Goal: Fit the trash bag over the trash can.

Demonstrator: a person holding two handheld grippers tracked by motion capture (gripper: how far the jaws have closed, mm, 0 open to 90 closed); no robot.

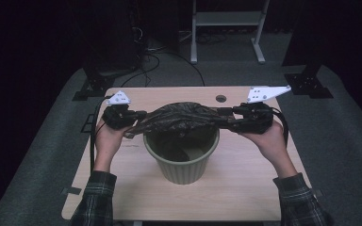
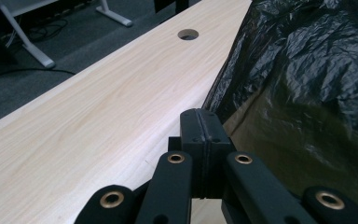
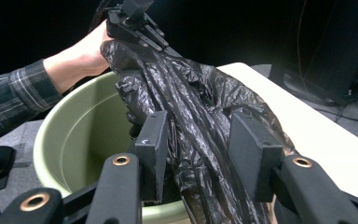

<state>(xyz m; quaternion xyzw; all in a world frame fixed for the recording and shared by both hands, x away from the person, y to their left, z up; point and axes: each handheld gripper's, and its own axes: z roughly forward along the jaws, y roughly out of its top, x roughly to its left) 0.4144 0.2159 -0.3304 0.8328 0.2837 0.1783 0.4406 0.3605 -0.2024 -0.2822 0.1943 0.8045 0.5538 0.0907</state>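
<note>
Stretching a black bin bag (image 1: 181, 118) over the green ribbed bucket (image 1: 183, 157) mid-table (image 1: 245, 188), both grippers pull opposite ends. Left gripper (image 2: 200, 122): jaws pressed fully together, clamped at the bag's edge. Right gripper (image 3: 198, 154): jaws partly apart, bunched bag plastic lying between them; firm grip can't be confirmed. Bag hangs above the bucket mouth. No readable labels or writing anywhere.

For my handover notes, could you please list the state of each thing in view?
Black plastic bin bag: stretched over the bin's mouth, not yet fitted around the rim.
Green ribbed plastic bin: upright.
Left tongs: shut on the bag's edge.
Right tongs: jaws apart, bag bunched between.
</note>
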